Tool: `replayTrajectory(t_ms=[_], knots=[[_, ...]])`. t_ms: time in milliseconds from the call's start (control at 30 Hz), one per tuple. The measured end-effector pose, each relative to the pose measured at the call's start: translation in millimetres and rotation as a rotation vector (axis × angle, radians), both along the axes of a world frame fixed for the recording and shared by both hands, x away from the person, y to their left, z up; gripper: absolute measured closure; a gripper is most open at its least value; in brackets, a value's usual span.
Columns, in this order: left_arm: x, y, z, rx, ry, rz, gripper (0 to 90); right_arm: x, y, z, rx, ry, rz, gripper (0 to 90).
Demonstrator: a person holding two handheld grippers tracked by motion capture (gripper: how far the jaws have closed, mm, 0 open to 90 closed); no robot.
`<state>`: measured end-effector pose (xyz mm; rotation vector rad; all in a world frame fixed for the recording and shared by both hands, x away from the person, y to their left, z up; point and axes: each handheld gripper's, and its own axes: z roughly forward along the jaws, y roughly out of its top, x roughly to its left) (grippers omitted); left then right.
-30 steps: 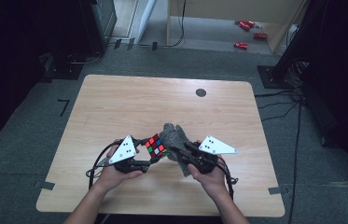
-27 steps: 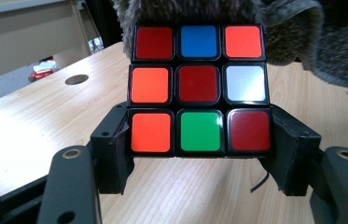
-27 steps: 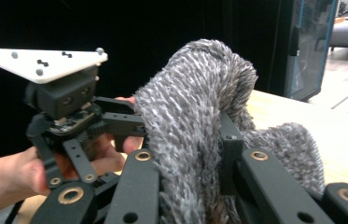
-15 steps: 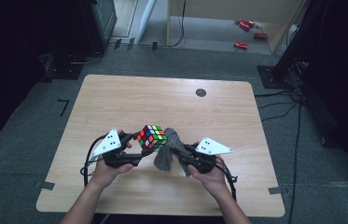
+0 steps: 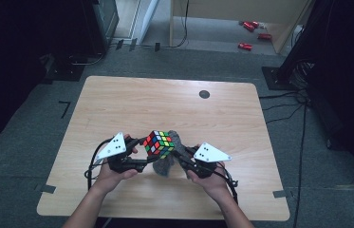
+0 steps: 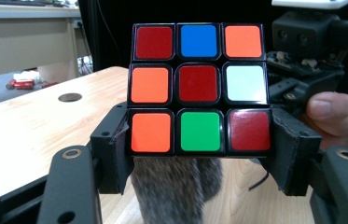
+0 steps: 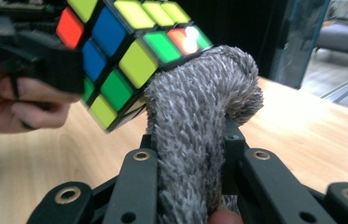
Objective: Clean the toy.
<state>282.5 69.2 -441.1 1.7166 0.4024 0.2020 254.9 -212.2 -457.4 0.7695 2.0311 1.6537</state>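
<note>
Left gripper [image 5: 142, 159], high view: clamped on the puzzle cube [image 5: 159, 144], lifted clear of the table [image 5: 117, 109] near its front edge; right gripper [image 5: 180, 156] pinching the grey fuzzy cloth [image 5: 167, 161] against the cube's far side, presumably for wiping. Compared with a second ago: cube tipped onto a corner and more exposed, cloth slid lower and off its top.

Left gripper view: left gripper [image 6: 199, 140] with pads pressed on the bottom row of the cube [image 6: 198, 88], leaving most faces free to be rubbed; cloth [image 6: 174, 191] hanging beneath; other gripper and a thumb behind at right.

Right gripper view: right gripper [image 7: 188, 154] squeezed tight on the cloth [image 7: 195, 121], its folded end curling up against the cube [image 7: 125, 51], likely giving a padded wiping edge.
</note>
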Motion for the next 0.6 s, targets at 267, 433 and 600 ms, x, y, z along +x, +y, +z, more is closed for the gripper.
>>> replayTrajectory(t_ms=[267,433,600], knots=[[2.1,4.9,1.7,-0.022,0.010,0.019,35.4,-4.0,11.7,-8.0,-0.052,0.012,0.087,74.7],[2.4,6.0,1.3,-0.031,0.021,-0.002,35.4,-5.4,9.5,-1.3,-0.057,-0.025,0.078,74.6],[-0.3,1.6,2.0,-0.030,0.021,-0.036,35.4,-3.4,3.2,1.1,-0.024,-0.049,0.032,74.5]])
